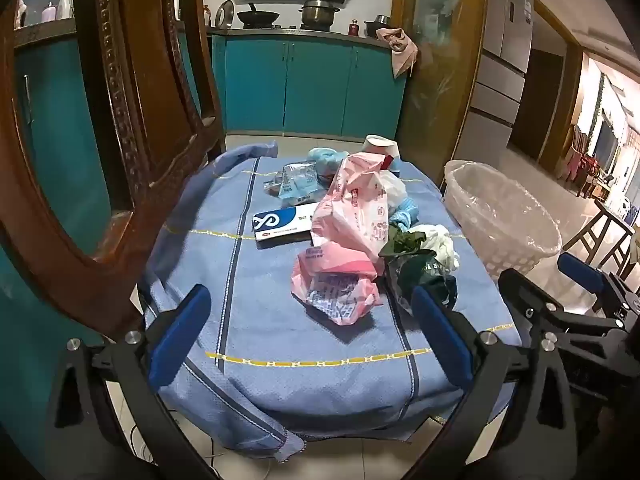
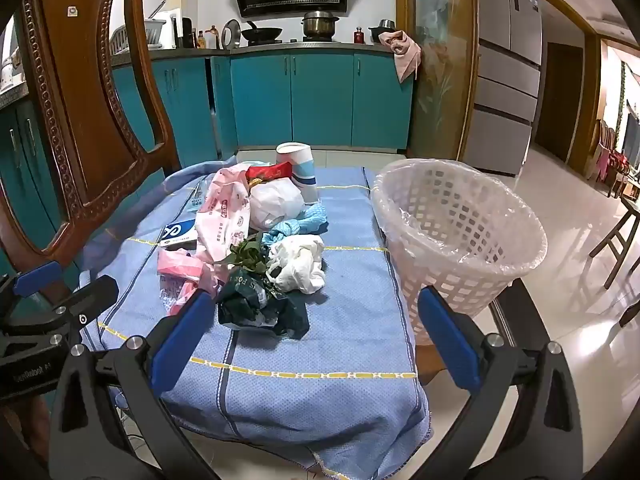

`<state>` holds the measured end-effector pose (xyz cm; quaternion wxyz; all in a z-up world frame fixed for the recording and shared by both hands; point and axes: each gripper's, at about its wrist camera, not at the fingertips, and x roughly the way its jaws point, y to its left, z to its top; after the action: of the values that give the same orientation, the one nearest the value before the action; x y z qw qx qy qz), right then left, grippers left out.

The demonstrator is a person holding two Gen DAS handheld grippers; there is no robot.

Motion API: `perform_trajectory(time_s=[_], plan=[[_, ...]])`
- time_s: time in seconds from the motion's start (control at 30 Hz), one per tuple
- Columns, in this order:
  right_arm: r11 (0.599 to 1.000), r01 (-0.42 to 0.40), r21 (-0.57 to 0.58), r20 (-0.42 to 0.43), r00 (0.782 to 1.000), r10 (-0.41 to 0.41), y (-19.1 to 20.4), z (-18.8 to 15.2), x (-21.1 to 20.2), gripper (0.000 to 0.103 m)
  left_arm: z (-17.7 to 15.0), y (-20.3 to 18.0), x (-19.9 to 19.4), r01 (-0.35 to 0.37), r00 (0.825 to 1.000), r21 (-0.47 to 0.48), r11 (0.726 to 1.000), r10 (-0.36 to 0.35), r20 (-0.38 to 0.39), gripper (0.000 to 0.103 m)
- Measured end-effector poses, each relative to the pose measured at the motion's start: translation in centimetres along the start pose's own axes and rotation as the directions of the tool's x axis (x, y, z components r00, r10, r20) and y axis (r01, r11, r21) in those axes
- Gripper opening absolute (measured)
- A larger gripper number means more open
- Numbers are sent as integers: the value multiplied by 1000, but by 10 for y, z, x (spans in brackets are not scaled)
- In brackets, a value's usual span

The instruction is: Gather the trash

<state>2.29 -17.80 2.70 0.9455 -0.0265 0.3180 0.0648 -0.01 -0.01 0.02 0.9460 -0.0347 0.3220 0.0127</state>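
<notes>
Two grippers are seen, and both are held wide apart with nothing between the blue pads: the left gripper (image 1: 312, 344) and the right gripper (image 2: 316, 340) hover over the near edge of the blue cloth (image 2: 340, 360), apart from the trash.

One pile of trash is laid on the cloth, and places are given from the basket (image 2: 460, 240), which is one only, white, with a clear liner. It stands at the right edge of the cloth, touching it. In the part of its inside that can be seen, only the liner is seen.

Just left of the basket one crumpled white tissue (image 2: 298, 264) is found. One dark green bag (image 2: 260, 304) with leaves lies further left and nearer to the grippers. Two pink plastic bags are counted, a larger pink bag (image 1: 352, 208) and a smaller pink bag (image 1: 336, 288). One white and blue box (image 1: 284, 222) lies flat beyond them, far left of the basket. One paper cup (image 2: 298, 168) stands upright at the far side.

One wooden chair (image 2: 88, 120) stands at the left edge of the cloth. Bare cloth is left between the pile and the near edge.
</notes>
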Motion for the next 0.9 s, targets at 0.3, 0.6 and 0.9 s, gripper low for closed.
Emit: perform_trajectory(time_s=[0.3,0.6,0.9], plan=[[1000,5,-1,1,1000,-5,0,1,0,100,1,1,9,3,999,-7,1000,-3,-31,100],[1000,6,5,-8,1000,-6,-2,-1,1,100,-2,6,9,15,1000,-7,1000,-15,-26,100],[1000,6,12,-7,1000,-6,-2,0,1,100,-3,4,9,9,1000,-10,1000,-10,-22,100]])
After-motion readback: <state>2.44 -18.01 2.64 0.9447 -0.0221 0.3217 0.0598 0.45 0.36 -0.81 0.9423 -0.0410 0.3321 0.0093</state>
